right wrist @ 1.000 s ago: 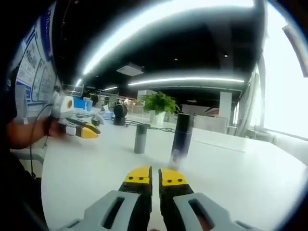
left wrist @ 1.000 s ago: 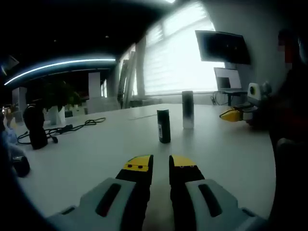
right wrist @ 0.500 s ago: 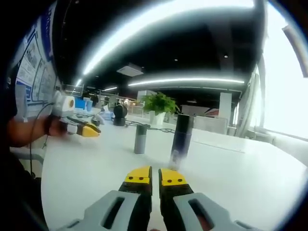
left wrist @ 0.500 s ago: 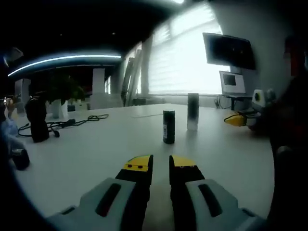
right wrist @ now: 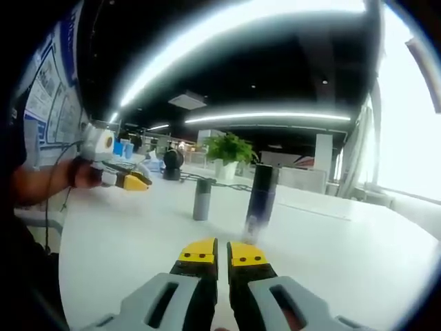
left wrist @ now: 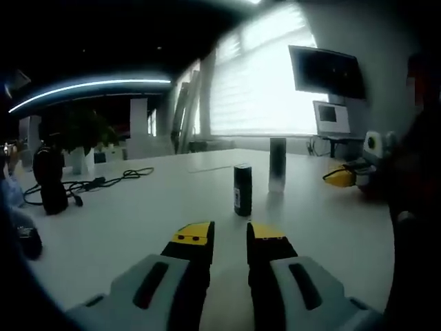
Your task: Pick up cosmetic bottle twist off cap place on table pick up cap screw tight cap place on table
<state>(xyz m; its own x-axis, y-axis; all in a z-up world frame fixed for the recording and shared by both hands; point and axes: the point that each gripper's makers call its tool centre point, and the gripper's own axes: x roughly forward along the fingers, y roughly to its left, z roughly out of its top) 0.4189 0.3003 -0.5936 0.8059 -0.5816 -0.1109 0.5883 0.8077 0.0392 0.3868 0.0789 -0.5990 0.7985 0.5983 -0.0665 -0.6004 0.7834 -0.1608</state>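
Yellow-tipped grippers face two upright bottles.
Left gripper (left wrist: 229,234) slightly spread, right gripper (right wrist: 214,254) pressed together; widen before squarely approaching dark bottle (left wrist: 242,190).

1. The left gripper (left wrist: 229,236) rises from 6 o'clock in the left gripper view, jaws parted by a narrow gap, nothing between the yellow tips.
2. The right gripper (right wrist: 221,253) rises from 6 o'clock in the right gripper view, jaws nearly touching, holding nothing.
3. In the right gripper view, a hand (right wrist: 84,174) at 9 o'clock holds the left gripper, yellow tips toward 3 o'clock.
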